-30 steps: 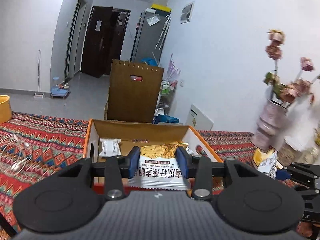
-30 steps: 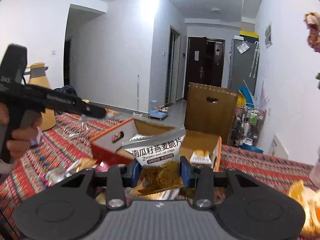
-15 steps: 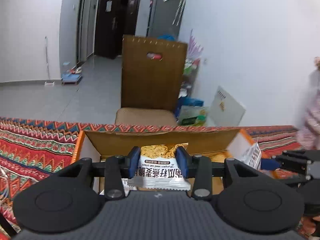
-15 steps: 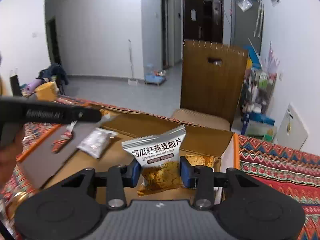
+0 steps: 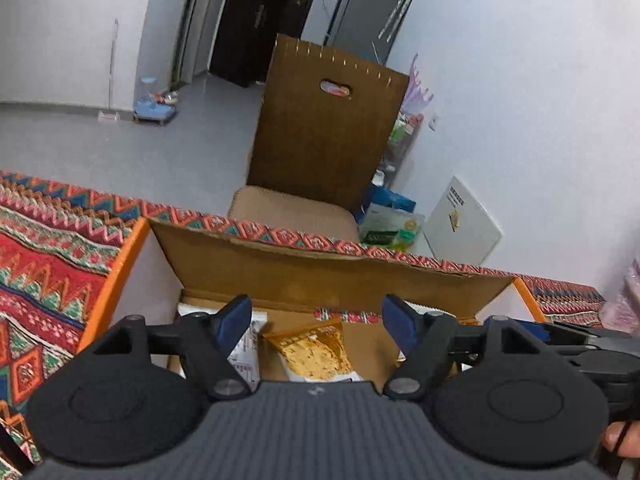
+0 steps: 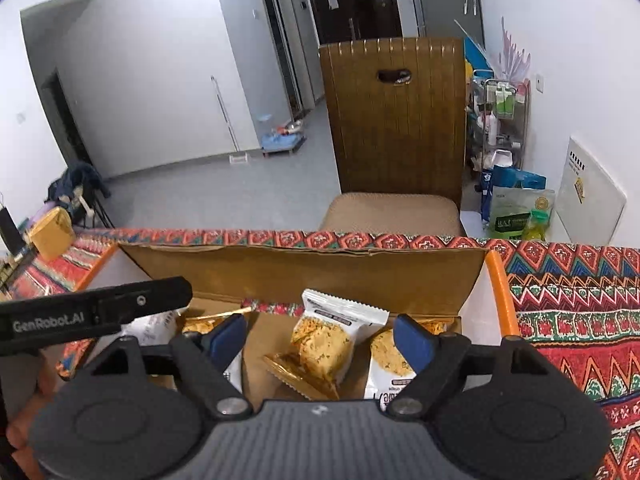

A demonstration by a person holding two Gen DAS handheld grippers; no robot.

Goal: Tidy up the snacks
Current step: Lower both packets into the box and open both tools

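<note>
Both grippers, L [image 5: 316, 320] & R [image 6: 320, 338], opening over cardboard box [image 6: 304, 272], releasing 2 snack packets [image 6: 320, 346] inside for storage.

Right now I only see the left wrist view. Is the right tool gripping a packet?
Observer: No. The right tool has its jaws opening, and its pads press on nothing.
Operator: Anything below it?
Observer: A white-topped cracker packet lies in the cardboard box, leaning on a gold packet.
Operator: What is to the right of that one?
Observer: A round-biscuit packet, partly hidden behind the tool's right finger.
</note>
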